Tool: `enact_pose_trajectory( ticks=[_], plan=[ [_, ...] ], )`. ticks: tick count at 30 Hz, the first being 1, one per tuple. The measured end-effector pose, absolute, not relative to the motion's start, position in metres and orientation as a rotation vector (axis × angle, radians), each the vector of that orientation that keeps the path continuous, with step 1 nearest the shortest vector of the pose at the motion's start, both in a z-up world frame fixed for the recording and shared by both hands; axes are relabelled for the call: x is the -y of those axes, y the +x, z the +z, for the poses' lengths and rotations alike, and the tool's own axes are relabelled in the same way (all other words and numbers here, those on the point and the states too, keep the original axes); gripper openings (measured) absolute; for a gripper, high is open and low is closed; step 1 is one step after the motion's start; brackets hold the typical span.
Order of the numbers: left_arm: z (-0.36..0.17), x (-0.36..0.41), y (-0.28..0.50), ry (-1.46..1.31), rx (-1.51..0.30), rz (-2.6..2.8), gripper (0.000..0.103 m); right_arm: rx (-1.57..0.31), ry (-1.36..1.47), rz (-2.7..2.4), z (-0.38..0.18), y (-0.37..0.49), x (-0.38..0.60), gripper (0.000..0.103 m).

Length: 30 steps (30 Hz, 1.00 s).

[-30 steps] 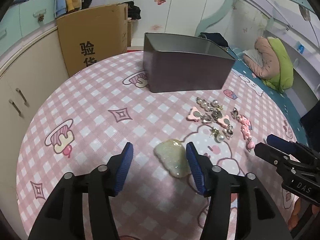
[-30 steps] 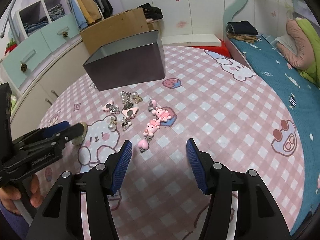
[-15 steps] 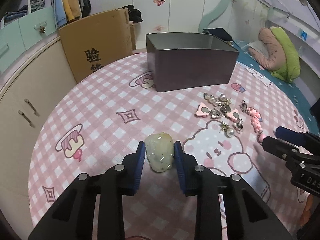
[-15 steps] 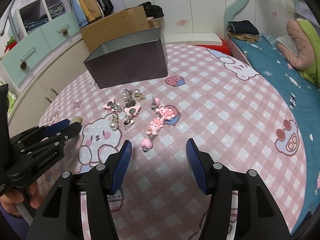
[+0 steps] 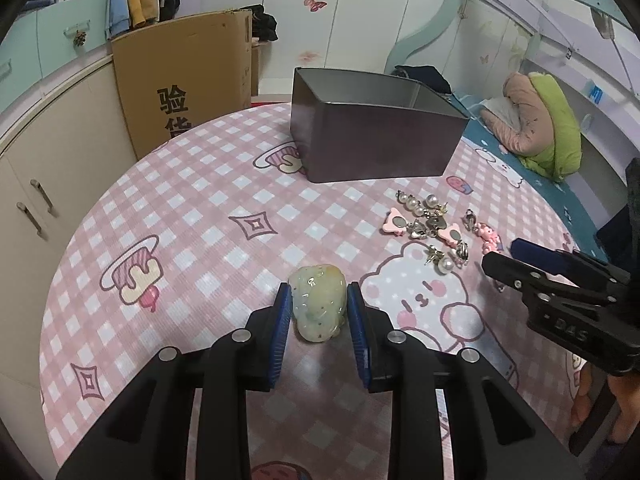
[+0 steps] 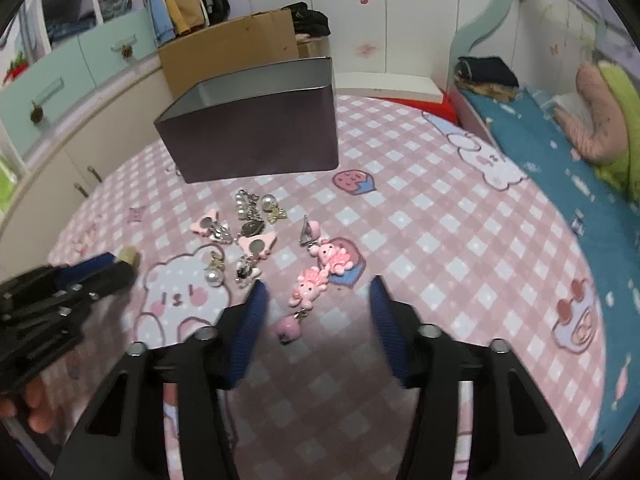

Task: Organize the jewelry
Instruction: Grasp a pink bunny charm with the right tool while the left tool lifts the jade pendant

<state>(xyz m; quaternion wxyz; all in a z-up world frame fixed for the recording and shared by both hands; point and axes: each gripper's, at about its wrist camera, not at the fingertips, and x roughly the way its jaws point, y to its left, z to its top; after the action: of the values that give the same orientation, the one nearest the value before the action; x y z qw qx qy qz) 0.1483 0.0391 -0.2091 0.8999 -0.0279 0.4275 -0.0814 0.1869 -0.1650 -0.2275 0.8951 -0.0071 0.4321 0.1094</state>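
My left gripper (image 5: 319, 312) is shut on a pale green glittery hair clip (image 5: 318, 307) and holds it just above the pink checked tablecloth (image 5: 208, 216). A dark open metal tin (image 5: 376, 144) stands at the back. A cluster of pearl, silver and pink earrings (image 5: 430, 232) lies right of the middle. My right gripper (image 6: 316, 312) is open above a pink bear charm chain (image 6: 310, 288), with a pink heart pendant (image 6: 289, 330) between its fingers. The earring cluster (image 6: 240, 236) and the tin (image 6: 256, 136) also show in the right wrist view.
A cardboard box (image 5: 184, 80) leans on the cabinets at the back left. A bed with a blue sheet (image 6: 560, 152) and a pink and green pillow (image 5: 540, 120) lies to the right. The round table's edge (image 5: 60, 240) curves at left.
My left gripper closed on the hair clip and lifted it slightly, swinging it straighter. My right gripper moved forward and down toward the pink charm chain, staying open.
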Motion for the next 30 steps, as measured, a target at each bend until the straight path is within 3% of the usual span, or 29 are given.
enact_pose_trajectory(
  ticks=[5,13,30],
  plan=[
    [-0.204,-0.036,0.146,-0.065,-0.874,-0.187,0.026,-0.897,0.000,0.282,-0.226,0.184,0.167,0.013],
    [-0.192,-0.027,0.144,-0.068,-0.843,-0.231,0.026,-0.892,0.020,0.306,-0.221,0.172,0.168,0.013],
    [-0.130,-0.014,0.163,-0.099,-0.726,-0.351,0.026,-0.732,0.080,0.369,-0.143,0.184,0.177,0.013]
  ],
)
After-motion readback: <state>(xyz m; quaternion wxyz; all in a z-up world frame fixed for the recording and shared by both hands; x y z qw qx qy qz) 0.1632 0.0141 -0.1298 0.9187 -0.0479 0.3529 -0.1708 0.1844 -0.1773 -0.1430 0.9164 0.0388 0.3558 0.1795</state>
